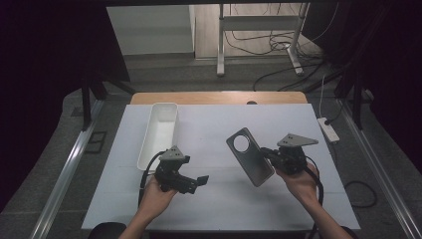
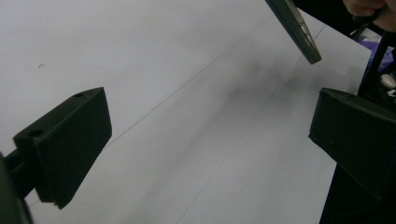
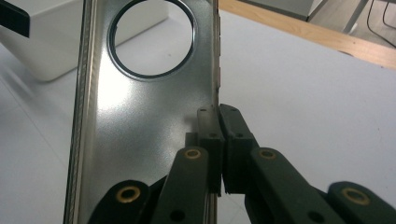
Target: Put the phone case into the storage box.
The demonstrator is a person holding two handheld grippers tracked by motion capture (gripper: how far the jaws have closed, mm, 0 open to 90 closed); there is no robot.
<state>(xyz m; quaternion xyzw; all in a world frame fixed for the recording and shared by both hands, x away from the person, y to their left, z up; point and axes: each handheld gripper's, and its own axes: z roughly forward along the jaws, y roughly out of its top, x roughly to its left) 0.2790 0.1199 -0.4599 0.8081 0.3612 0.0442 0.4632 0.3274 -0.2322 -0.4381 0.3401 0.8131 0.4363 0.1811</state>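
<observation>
Phone case [image 1: 250,156], dark grey with a round camera hole, hangs above the bench [image 1: 219,129], its long axis running from near right to far left. Right tongs [image 3: 218,140] are clamped together on its right edge. Left tongs [image 1: 196,181] stand apart and empty, pointing toward it across a clear gap; the white tray [image 1: 158,133] lies just beyond them.
</observation>
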